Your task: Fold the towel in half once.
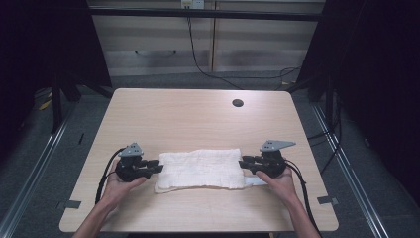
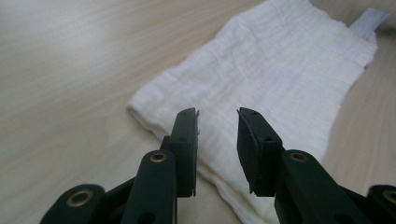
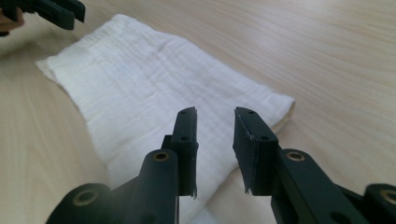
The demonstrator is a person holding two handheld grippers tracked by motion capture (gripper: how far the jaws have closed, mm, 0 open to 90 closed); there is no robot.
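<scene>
1. The white, crinkled, folded gauze cloth (image 1: pixel 200 169) lies flat on the pale wood-grain tabletop (image 1: pixel 198 116), near the person's edge and between the two hands; a small pale tag (image 1: pixel 256 181) sticks out at its right end

2. By its look the cloth should be light and limp: it will sag and drape once lifted, and its layers may slide apart or unfold if only the top one is caught. It is neither fragile nor slippery, since the crinkled weave gives the pads some bite

3. The short ends look like the best places to take hold, pinching through all the layers at a corner or at the middle of an end, so that the fold stays together

4. The left gripper (image 2: pixel 218 122) sits at the cloth's left end, its jaws partly apart with a clear gap; nothing is pinched, and the cloth lies below and beyond the tips

5. The right gripper (image 3: pixel 215 121) sits at the right end in the same way: jaws partly apart, holding nothing, the cloth's edge just under them and whether they brush it cannot be told
</scene>
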